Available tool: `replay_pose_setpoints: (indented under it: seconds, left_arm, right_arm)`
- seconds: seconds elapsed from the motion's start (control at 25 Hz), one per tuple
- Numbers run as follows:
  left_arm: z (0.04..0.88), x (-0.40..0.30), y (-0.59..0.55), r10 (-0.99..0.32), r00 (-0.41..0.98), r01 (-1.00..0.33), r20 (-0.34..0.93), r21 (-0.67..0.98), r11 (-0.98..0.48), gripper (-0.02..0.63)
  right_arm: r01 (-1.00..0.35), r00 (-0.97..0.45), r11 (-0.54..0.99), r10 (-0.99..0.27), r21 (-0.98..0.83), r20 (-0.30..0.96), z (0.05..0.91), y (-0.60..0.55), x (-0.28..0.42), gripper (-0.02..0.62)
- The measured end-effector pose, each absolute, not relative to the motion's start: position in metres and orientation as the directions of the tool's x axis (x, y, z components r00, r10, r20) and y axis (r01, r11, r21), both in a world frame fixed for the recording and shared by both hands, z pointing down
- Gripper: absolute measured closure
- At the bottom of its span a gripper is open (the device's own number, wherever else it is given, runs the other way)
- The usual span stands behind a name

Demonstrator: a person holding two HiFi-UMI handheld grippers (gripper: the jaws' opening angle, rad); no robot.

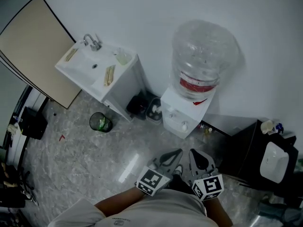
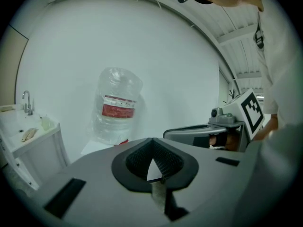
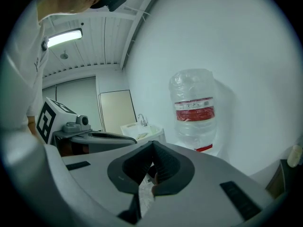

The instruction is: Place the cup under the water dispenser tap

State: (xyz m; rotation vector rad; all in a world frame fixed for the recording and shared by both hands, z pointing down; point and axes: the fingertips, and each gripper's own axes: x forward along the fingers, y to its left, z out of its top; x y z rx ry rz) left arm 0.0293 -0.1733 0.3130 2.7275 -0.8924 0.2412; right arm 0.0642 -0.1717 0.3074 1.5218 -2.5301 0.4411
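Observation:
The white water dispenser [image 1: 182,113] stands against the wall with a big clear bottle [image 1: 202,56] with a red label on top, and its taps [image 1: 179,122] face me. A pale, cup-like vessel [image 1: 122,57] stands on the right corner of the sink [image 1: 78,69]. My left gripper [image 1: 176,151] and right gripper [image 1: 194,152] are held side by side, low in the head view, pointing at the dispenser and apart from it. Both are shut with nothing between the fingers. The bottle [image 2: 116,107] shows beyond the left gripper [image 2: 152,141], and the bottle [image 3: 194,109] beyond the right gripper [image 3: 152,143].
A green waste bin [image 1: 101,122] sits on the floor left of the dispenser. Dark items [image 1: 142,105] lie between the sink cabinet and the dispenser. A black cabinet [image 1: 246,150] with a white object [image 1: 274,162] stands at the right. A beige panel [image 1: 33,46] leans at the far left.

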Motion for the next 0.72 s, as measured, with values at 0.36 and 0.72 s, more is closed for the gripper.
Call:
replay_pose_setpoints:
  seconds: [0.36,0.72]
  left_arm:
    - [0.32,0.025,-0.173,-0.571,0.783,-0.617,0.246,0.196,-0.762,0.601]
    - [0.332,0.021,-0.167,-0.555,0.795,-0.602,0.245,0.21,-0.77,0.601]
  right_arm:
    - [-0.877,-0.481,0.454,-0.829,-0.159,0.287,0.31,-0.168,0.066,0.58]
    - [-0.889,-0.458,0.429,-0.834,-0.159,0.308,0.322,-0.164,0.063,0.58]
